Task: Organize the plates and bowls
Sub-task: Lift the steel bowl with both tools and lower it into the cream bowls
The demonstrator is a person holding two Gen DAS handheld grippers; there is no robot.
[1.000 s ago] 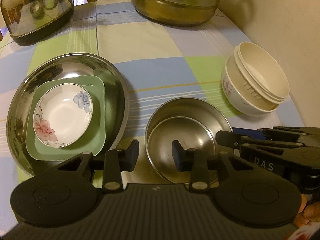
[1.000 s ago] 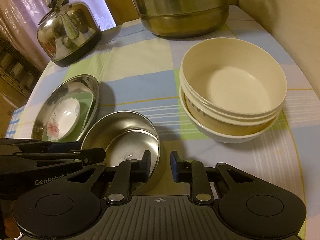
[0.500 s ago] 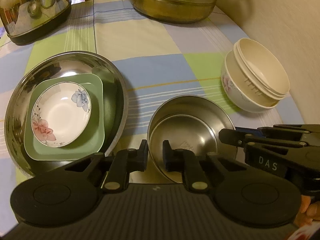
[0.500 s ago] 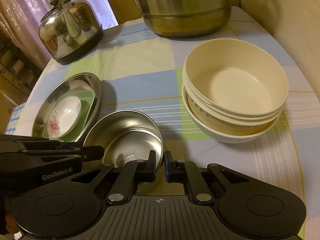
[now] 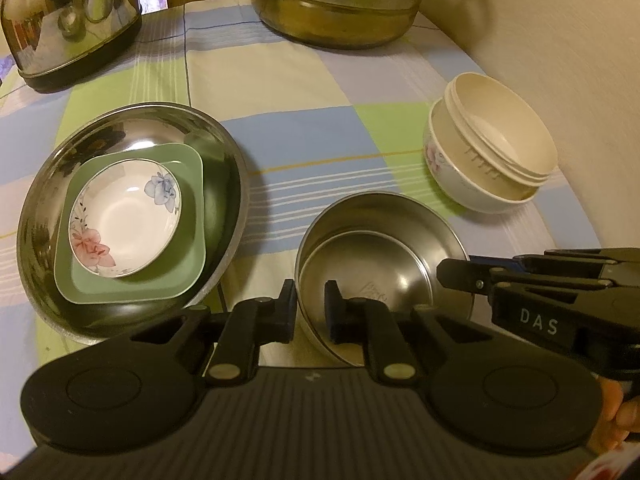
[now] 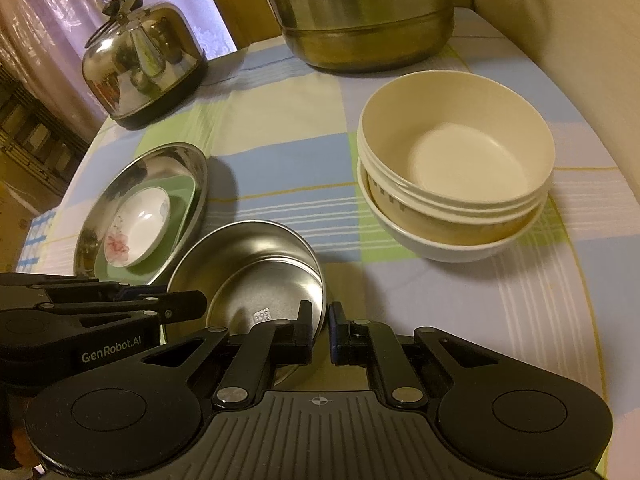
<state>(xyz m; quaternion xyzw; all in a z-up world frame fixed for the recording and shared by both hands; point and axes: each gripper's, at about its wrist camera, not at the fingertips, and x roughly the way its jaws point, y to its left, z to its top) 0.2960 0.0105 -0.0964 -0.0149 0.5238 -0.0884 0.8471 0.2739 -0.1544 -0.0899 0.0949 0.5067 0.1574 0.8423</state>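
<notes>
A steel bowl [image 5: 380, 248] with a smaller steel bowl nested inside sits near the table's front, also in the right wrist view [image 6: 256, 272]. My left gripper [image 5: 310, 312] is shut on its left rim. My right gripper [image 6: 320, 332] is shut on its right rim. A large steel plate [image 5: 224, 152] holds a green square dish [image 5: 192, 248] and a floral saucer [image 5: 124, 218]. Stacked cream bowls [image 6: 456, 176] stand to the right, also in the left wrist view [image 5: 492, 144].
A steel kettle [image 6: 144, 68] stands at the back left and a big steamer pot [image 6: 360, 20] at the back. A cream wall [image 5: 560, 60] borders the round table on the right. A checked cloth [image 6: 288, 120] covers the table.
Both grippers have closed from open onto the steel bowl's rim, the left on its left side and the right on its right side. The bowl has barely moved.
</notes>
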